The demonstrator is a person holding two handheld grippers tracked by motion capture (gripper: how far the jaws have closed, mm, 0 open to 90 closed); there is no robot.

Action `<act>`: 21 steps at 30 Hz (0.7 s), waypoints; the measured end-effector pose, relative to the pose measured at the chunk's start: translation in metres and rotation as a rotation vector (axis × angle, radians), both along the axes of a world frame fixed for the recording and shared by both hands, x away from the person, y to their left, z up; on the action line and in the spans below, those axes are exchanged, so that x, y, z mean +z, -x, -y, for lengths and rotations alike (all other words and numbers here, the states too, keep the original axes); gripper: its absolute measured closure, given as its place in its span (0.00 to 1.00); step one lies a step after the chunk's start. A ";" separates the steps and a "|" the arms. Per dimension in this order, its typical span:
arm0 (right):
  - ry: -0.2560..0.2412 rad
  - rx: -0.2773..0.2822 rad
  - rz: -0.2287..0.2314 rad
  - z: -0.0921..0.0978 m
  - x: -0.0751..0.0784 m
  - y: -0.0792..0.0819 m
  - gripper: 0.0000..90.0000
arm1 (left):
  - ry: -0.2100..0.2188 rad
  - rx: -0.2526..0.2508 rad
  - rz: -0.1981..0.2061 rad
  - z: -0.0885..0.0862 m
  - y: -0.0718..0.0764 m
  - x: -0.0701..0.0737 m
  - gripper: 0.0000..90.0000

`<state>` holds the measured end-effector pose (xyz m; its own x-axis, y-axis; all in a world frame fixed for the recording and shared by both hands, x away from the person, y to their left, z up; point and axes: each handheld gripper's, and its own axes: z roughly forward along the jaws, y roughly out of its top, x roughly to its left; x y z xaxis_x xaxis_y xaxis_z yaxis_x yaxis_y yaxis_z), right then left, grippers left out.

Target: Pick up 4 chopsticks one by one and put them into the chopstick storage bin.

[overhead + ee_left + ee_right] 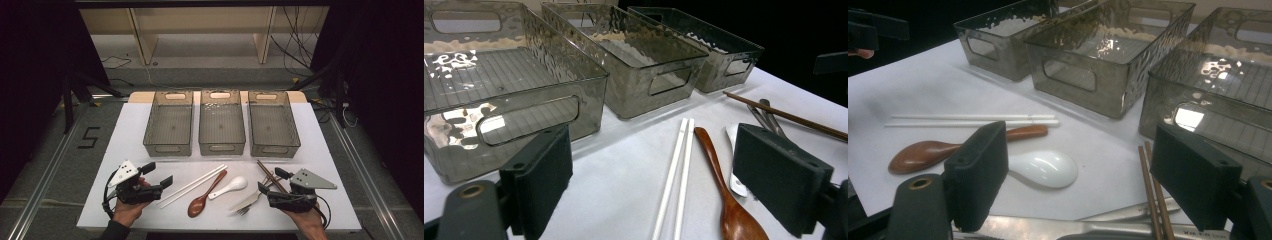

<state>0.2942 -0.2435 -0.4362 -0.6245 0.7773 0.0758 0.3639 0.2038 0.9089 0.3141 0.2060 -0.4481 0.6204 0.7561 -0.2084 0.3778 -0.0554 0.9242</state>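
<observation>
I am at the very start of sorting cutlery: both of my tools rest low at the near edge of the table (130,150), and nothing has been lifted. My left gripper (156,174) has its fingers (538,175) spread apart with nothing between them, aimed toward the pair of white chopsticks (192,185), which lie side by side on the table just beside the brown wooden spoon (202,199). My right gripper (270,181) is likewise released, its fingers (979,170) wide and empty, hovering close over the brown chopsticks (270,176) and the metal fork and knife (248,204), which lie partly crossed under them. The white ceramic spoon (231,186) sits between the wooden spoon and the metal pieces. Farther back stand three smoky clear bins in a row, touching or nearly so: the left bin (169,122), the middle bin (221,121) and the right bin (273,122). All three look empty; I see bare ribbed floors through their walls. I judge the next move calls for me to lower one set of fingers around a single kind of utensil, probably the white chopsticks on my left, closing on both sticks together so they do not scissor apart, then carry them to one bin.
</observation>
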 end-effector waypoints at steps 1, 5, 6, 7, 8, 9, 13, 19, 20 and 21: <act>0.003 -0.001 -0.002 0.001 0.000 0.000 0.27 | -0.002 0.001 0.000 0.000 0.000 0.000 0.17; 0.022 -0.009 -0.014 0.002 0.001 -0.001 0.27 | 0.001 0.002 -0.002 0.000 0.000 0.000 0.17; 0.021 -0.009 -0.015 0.003 0.002 -0.002 0.27 | 0.001 0.002 -0.002 0.000 0.000 0.000 0.17; 0.019 -0.012 -0.018 0.003 0.002 -0.002 0.27 | 0.001 0.002 -0.003 0.000 0.000 0.000 0.17; 0.020 -0.013 -0.024 0.004 0.002 -0.002 0.27 | 0.000 0.002 -0.003 0.000 0.000 0.000 0.17; 0.022 -0.014 -0.031 0.005 0.003 -0.002 0.27 | 0.000 0.002 -0.004 0.000 0.000 0.000 0.17; 0.027 -0.018 -0.046 0.007 0.003 -0.004 0.27 | -0.001 -0.001 -0.004 0.000 -0.001 0.000 0.17; 0.042 -0.007 -0.065 0.004 0.001 -0.004 0.27 | -0.010 0.001 -0.011 0.000 -0.001 0.000 0.17; 0.045 -0.005 -0.065 0.004 0.001 -0.005 0.27 | -0.014 -0.002 -0.014 0.000 -0.002 0.000 0.17; 0.045 -0.005 -0.065 0.004 0.001 -0.005 0.27 | -0.013 -0.006 -0.019 0.000 -0.002 0.000 0.17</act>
